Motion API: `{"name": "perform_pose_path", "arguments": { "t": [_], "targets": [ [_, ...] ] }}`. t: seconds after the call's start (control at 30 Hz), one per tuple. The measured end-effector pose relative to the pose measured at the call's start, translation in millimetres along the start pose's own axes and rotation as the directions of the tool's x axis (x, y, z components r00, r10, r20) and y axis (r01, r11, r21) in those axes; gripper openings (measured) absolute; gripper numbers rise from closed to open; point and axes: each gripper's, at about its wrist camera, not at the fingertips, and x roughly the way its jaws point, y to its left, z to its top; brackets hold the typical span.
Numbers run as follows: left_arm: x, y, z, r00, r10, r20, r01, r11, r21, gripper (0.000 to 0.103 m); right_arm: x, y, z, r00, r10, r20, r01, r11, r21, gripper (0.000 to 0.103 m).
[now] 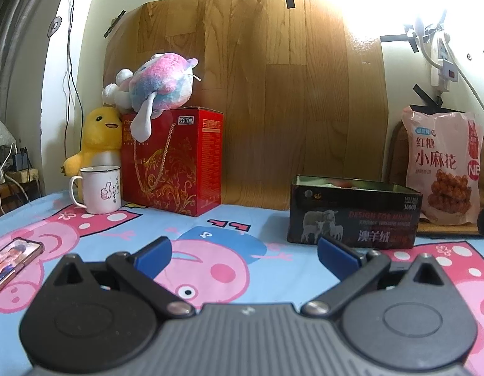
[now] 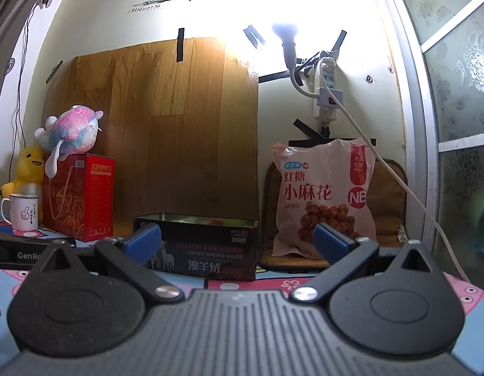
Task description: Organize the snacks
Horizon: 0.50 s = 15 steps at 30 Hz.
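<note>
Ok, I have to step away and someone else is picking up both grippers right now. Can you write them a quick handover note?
Left gripper: open, holding nothing, low over the cartoon bedsheet.
Right gripper: open, holding nothing, facing the tin and the snack bag.
Black tin: lid off, on the sheet straight ahead; something lies inside but I cannot tell what.
Pink snack bag: upright against the wall, on a mat to the right of the tin, looks unopened.
Red gift box, mug and phone sit to the left.
Done: nothing clearly.
Left: the bag is not yet picked up; probably goes to the tin.
</note>
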Motion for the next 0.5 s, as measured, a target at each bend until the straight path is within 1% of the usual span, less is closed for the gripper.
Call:
{"name": "perform_pose_path", "arguments": {
  "t": [0.07,0.27,0.5],
  "targets": [
    [0.3,-0.8,0.2,1.000,0.004,-0.003,-0.004,1.000,0.008,0.103,-0.1,-0.3,0.1,1.000,0.000,0.002,0.000,1.000,0.003,0.103],
    [5.7,-4.4,0.4,0.998,0.026,-0.052,-0.023,0.999,0.048,0.103,1.7,-2.9,0.4,1.000,0.007,-0.011,-0.007,1.000,0.020,0.103],
    [6.1,-7.7,-0.5,0.997,0.032,-0.064,-0.027,0.997,0.077,0.103,2.1,-4.6,-0.3,1.000,0.014,-0.025,-0.013,0.999,0.033,0.103]
  ]
}}
